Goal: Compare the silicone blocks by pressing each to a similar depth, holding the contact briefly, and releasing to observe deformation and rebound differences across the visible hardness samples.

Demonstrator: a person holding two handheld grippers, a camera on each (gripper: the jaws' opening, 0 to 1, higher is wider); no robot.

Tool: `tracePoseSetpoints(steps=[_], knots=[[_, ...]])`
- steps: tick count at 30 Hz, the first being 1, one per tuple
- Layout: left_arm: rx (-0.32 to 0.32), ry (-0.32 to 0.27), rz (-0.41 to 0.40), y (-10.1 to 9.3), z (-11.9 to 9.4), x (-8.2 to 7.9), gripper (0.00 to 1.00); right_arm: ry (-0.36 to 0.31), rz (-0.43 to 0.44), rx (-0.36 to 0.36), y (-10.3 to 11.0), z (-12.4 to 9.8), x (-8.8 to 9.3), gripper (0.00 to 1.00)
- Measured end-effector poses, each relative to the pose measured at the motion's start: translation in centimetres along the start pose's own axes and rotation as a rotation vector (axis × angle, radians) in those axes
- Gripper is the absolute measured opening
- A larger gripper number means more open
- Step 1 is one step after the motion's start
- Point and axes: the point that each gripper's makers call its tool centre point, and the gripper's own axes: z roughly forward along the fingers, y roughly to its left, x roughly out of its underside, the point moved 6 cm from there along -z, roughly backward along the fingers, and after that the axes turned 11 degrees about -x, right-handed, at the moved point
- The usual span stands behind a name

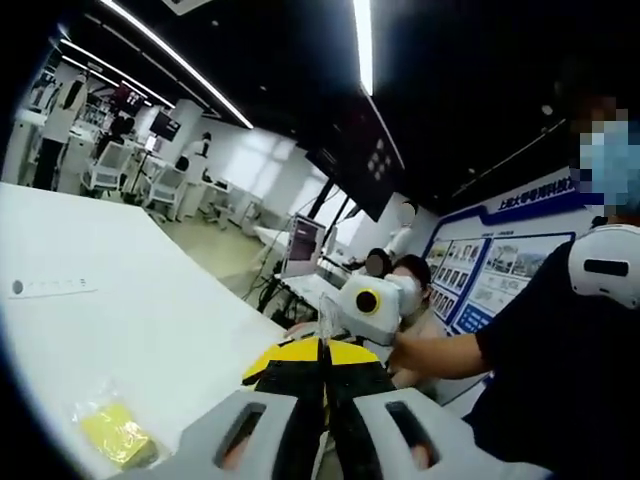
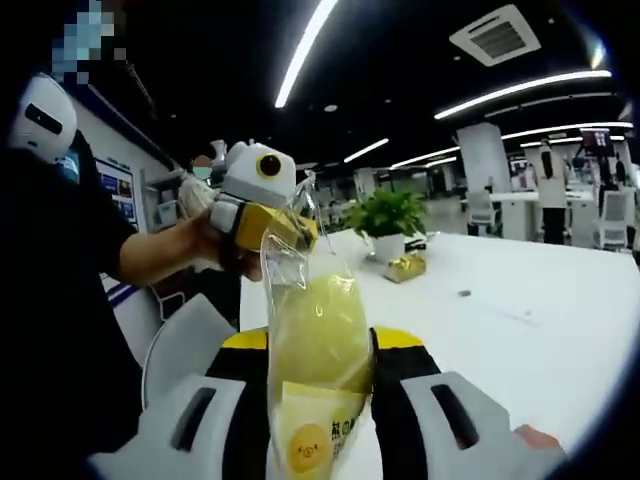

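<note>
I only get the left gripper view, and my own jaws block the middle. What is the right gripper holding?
Observer: The right gripper clamps a clear bag with a yellow block inside.
Operator: Where does my left gripper bite it?
Observer: The left gripper pinches the bag's top edge, above the block.
Operator: Anything behind the bag?
Observer: A plant stands on the white table, beyond the bag.
</note>
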Motion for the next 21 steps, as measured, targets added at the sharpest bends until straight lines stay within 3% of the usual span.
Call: tracePoseSetpoints(steps=[12, 21], knots=[[0.012, -0.017, -0.012, -0.09, -0.39, 0.10, 0.00, 0.019, -0.012, -0.024, 0.65, 0.23, -0.18, 0.17], [0.002, -0.011, -0.023, 0.10, -0.59, 0.54, 0.00, 0.062, 0.037, -0.041, 0.91, 0.33, 0.14, 0.12]])
